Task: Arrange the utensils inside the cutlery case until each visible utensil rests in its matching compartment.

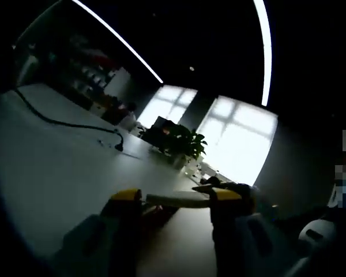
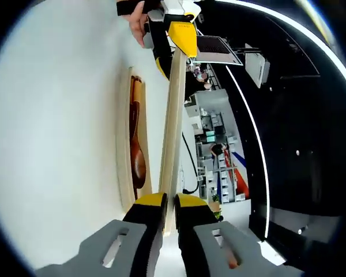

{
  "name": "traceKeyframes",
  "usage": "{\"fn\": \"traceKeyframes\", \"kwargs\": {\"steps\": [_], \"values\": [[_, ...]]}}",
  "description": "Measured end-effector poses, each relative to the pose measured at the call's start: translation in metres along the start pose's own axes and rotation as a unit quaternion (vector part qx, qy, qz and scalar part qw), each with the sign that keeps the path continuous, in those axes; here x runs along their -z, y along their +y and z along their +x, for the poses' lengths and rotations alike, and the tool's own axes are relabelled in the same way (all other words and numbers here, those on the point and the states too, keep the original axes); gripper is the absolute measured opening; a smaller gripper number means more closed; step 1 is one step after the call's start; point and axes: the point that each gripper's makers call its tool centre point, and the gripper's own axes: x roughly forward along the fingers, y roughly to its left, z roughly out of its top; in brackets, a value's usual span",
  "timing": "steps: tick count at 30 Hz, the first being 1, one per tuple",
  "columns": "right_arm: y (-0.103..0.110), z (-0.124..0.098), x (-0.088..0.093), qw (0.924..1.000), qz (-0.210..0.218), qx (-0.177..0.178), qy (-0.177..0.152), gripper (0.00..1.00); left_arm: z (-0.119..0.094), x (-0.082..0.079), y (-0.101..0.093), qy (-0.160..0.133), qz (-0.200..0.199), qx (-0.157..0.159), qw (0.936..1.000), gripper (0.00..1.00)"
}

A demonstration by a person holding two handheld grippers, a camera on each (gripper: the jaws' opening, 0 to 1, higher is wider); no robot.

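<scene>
Fingers [image 2: 168, 209] pinching lid [image 2: 172, 133] edge over case [image 2: 126, 144]

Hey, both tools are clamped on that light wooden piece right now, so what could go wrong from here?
1. The long wooden piece is pinched at one end by the right tool and at the other by the left tool; uneven pulling could twist it loose.
2. It hangs just above the cutlery case holding a brown wooden spoon; a drop could knock the spoon out of place.
</scene>
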Motion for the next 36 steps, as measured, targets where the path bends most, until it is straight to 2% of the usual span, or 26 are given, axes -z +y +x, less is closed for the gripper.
{"fn": "traceKeyframes", "kwargs": {"steps": [3, 12, 19, 23, 29, 36], "values": [[0.001, 0.001, 0.001, 0.9998, -0.016, 0.003, 0.005, 0.06, 0.001, 0.002, -0.001, 0.002, 0.009, 0.002, 1.0000, 0.50], [0.010, 0.003, -0.002, 0.9998, -0.014, -0.013, -0.005, 0.07, 0.002, 0.005, -0.001, 0.007, 0.017, 0.006, 0.9998, 0.49], [0.010, 0.003, -0.006, 0.9997, -0.007, -0.019, -0.017, 0.09, 0.004, 0.009, -0.003, 0.012, 0.022, 0.008, 0.9996, 0.49], [0.016, 0.001, -0.007, 0.9989, 0.011, -0.036, -0.028, 0.13, 0.002, 0.008, 0.000, 0.011, 0.019, 0.004, 0.9998, 0.49], [0.016, -0.008, 0.001, 0.9981, 0.033, -0.040, -0.033, 0.15, 0.001, 0.008, 0.003, 0.011, 0.018, -0.003, 0.9998, 0.49], [0.021, -0.012, 0.019, 0.9955, 0.072, -0.051, -0.035, 0.15, -0.001, 0.008, 0.006, 0.010, 0.012, -0.007, 0.9999, 0.49]]}}
